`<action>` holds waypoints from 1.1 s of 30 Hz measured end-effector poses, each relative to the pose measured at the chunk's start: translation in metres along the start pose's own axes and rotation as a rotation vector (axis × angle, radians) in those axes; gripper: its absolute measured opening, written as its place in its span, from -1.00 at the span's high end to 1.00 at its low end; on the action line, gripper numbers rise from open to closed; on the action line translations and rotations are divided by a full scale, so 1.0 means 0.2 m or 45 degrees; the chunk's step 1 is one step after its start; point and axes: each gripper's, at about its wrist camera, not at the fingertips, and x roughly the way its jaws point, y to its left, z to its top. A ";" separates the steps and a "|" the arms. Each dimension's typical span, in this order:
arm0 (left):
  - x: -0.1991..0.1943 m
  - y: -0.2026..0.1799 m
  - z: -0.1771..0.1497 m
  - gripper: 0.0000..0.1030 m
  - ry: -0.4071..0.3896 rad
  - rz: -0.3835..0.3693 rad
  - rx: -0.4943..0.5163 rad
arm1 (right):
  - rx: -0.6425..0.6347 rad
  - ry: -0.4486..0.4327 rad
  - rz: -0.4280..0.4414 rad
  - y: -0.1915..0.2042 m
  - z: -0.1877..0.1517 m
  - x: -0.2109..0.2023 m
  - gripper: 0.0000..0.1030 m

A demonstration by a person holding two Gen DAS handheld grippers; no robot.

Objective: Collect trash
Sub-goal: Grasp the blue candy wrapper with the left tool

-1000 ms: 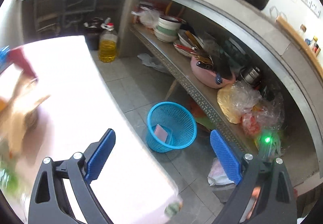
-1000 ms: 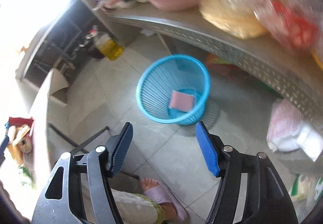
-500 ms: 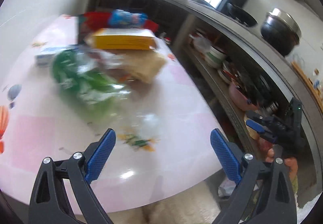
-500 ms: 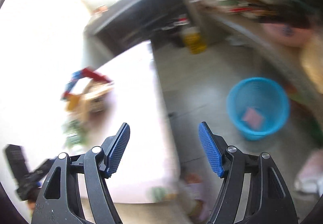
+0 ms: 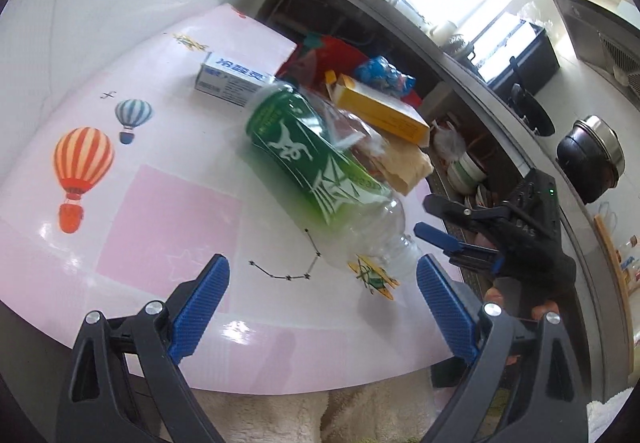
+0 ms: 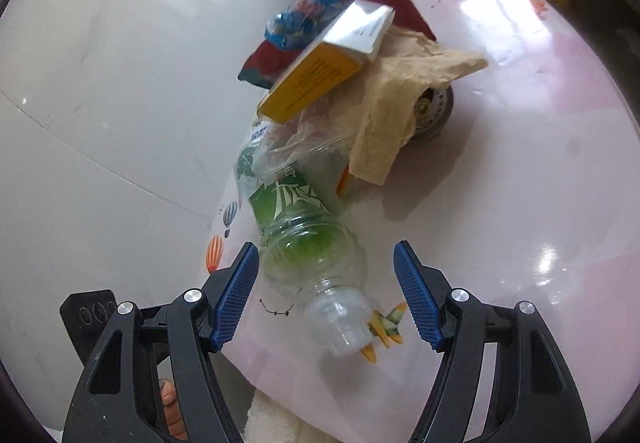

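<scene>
A clear plastic bottle with a green label (image 5: 316, 167) lies on its side on the pink table (image 5: 160, 211), neck toward me. Behind it lie a yellow box (image 5: 380, 111), a white-and-blue box (image 5: 228, 77), crumpled brown paper (image 5: 408, 163), a blue wrapper (image 5: 384, 73) and a red bag (image 5: 332, 51). My left gripper (image 5: 320, 271) is open just short of the bottle, with nothing between its pads. My right gripper (image 6: 326, 255) is open astride the bottle (image 6: 308, 239) near its neck, pads not pressing. In the left wrist view the right gripper (image 5: 434, 221) reaches in from the right.
A round wheel-like object (image 6: 434, 111) sits under the brown paper (image 6: 404, 99). To the right runs a kitchen counter (image 5: 460, 63) with a dark pot (image 5: 592, 159) and a shelf of bowls (image 5: 468, 171) below. The table's near edge (image 5: 300, 383) lies just under both grippers.
Both views have swung from the floor and the blue basket to the table. Both grippers now face the bottle from the near edge, still open.
</scene>
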 end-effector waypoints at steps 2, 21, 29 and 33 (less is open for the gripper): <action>-0.01 0.03 0.01 -0.79 -0.014 0.016 -0.010 | -0.039 0.004 0.002 0.05 -0.01 0.01 -0.31; 0.03 0.09 0.52 -0.58 -0.193 0.088 0.096 | -0.490 0.147 -0.276 0.31 0.01 0.28 -0.39; 0.26 -0.26 0.73 -0.53 -0.143 0.029 0.452 | -0.453 0.158 -0.223 0.24 0.00 0.27 -0.41; 0.49 -0.43 0.79 -0.51 -0.068 0.052 0.665 | -0.434 0.155 -0.196 0.21 0.01 0.23 -0.41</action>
